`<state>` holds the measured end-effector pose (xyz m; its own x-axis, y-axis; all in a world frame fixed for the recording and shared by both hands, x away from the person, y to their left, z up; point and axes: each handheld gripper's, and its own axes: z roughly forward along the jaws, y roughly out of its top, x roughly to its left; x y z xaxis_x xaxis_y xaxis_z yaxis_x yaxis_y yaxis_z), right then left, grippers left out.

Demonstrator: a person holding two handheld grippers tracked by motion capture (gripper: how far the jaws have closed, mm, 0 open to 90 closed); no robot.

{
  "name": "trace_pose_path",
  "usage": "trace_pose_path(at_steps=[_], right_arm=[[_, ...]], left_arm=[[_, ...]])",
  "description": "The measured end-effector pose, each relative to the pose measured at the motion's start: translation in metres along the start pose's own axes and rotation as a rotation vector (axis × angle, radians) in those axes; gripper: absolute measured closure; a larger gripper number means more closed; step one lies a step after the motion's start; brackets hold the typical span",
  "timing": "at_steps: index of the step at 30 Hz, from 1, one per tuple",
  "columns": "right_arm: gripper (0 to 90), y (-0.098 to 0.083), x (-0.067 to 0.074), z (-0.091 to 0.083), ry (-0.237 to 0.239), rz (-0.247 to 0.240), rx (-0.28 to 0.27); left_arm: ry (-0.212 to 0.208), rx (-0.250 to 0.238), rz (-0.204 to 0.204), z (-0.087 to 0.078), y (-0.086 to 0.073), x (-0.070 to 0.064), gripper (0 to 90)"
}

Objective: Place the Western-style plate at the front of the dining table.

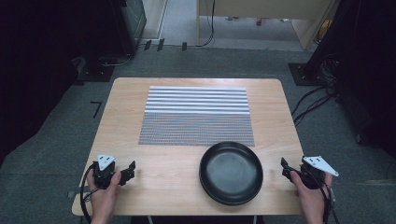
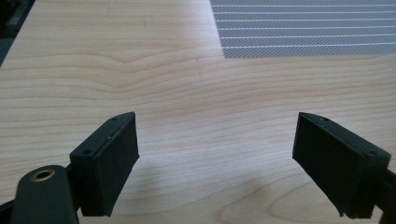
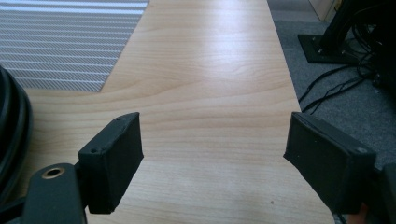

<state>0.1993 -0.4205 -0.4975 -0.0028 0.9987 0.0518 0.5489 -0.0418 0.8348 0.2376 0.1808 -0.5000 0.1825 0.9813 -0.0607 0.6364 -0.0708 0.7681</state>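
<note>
Jaws of left hand-held gripper (image 1: 130,170) wide apart, we see nothing between; right hand-held gripper (image 1: 285,168) likewise. Round black metal pan (image 1: 231,172) on light wooden worktop (image 1: 168,163), between both, untouched. No readable writing.

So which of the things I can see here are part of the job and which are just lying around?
Part of the job:
- black plates, stacked near the right gripper
- left gripper, jaws open and empty, like the right one
- striped mat, likely the spot for laying things out

Just lying about:
- cables on the floor
- stand base beyond the table
</note>
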Motion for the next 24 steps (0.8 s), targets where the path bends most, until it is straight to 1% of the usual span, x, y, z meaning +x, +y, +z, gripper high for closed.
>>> trace_pose_path(at_steps=[2, 4, 5, 7, 13, 16, 21, 24], right_arm=[[18.6, 0.001, 0.001, -0.001, 0.003, 0.0, -0.005], [19.2, 0.002, 0.004, -0.003, 0.006, -0.002, -0.019], [19.4, 0.003, 0.007, -0.006, 0.009, -0.004, -0.028], [19.4, 0.004, 0.01, -0.007, 0.019, -0.003, -0.034], [20.0, 0.006, 0.017, -0.011, 0.041, -0.005, -0.05], [20.4, 0.007, 0.021, -0.013, 0.051, 0.004, -0.056], [20.7, 0.008, 0.024, -0.014, 0.061, 0.005, -0.057], [20.7, 0.008, 0.028, -0.014, 0.076, 0.009, -0.06]], left_arm=[[-0.002, -0.002, 0.005, 0.0, 0.0, -0.002, 14.0], [0.016, -0.01, 0.041, -0.001, 0.001, -0.009, 14.0], [0.005, -0.018, 0.048, -0.003, 0.002, -0.014, 14.0], [-0.023, -0.025, 0.038, -0.004, 0.003, -0.018, 13.7], [-0.055, -0.037, 0.05, -0.006, 0.004, -0.031, 13.6], [-0.074, -0.04, 0.056, -0.007, 0.005, -0.038, 13.5], [-0.096, -0.041, 0.059, -0.006, 0.005, -0.044, 13.5], [-0.115, -0.039, 0.062, -0.006, 0.005, -0.051, 13.4]])
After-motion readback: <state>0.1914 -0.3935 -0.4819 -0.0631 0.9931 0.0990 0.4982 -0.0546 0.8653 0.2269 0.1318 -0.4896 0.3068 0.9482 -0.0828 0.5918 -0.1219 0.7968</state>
